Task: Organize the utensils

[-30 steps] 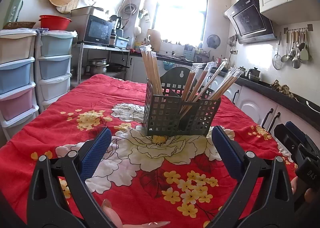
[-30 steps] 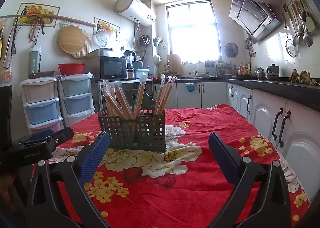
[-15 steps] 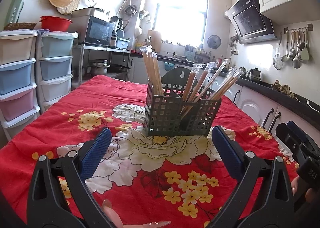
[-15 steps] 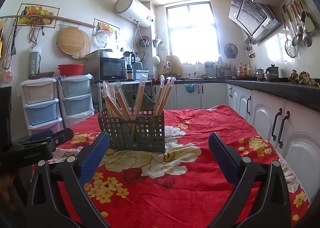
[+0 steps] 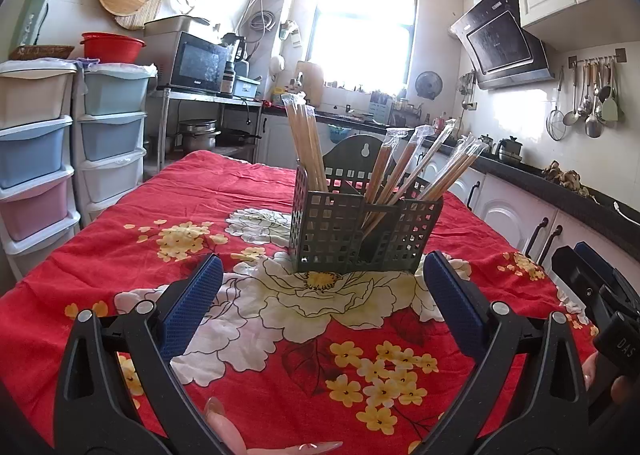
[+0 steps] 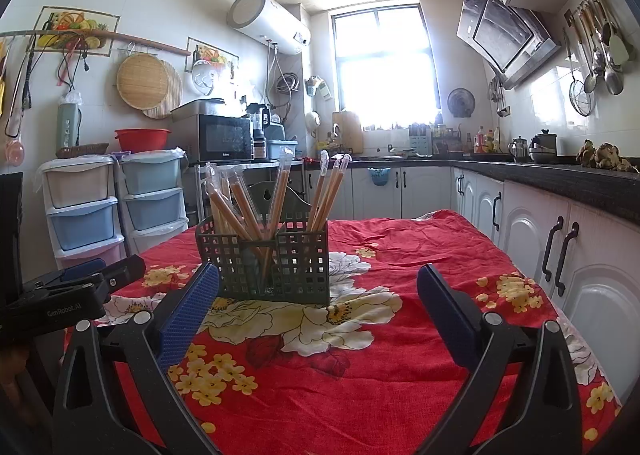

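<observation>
Left hand-held gripper (image 5: 322,291) wide, empty; right hand-held gripper (image 6: 318,303) likewise. Basket (image 5: 362,233) frame centre on desk (image 5: 100,255), chopsticks (image 5: 306,143) standing inside. Nothing shifted in the last second; sorting looks finished.

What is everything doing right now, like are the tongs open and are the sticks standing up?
Left tongs: open, holding nothing.
Right tongs: open, holding nothing.
Green basket: upright on the tablecloth, touched by neither tongs.
Wrapped chopsticks: in the basket, most leaning.
Red flowered tablecloth: spread over the table.
Kitchen cabinet doors: shut.
Plastic drawers: shut.
</observation>
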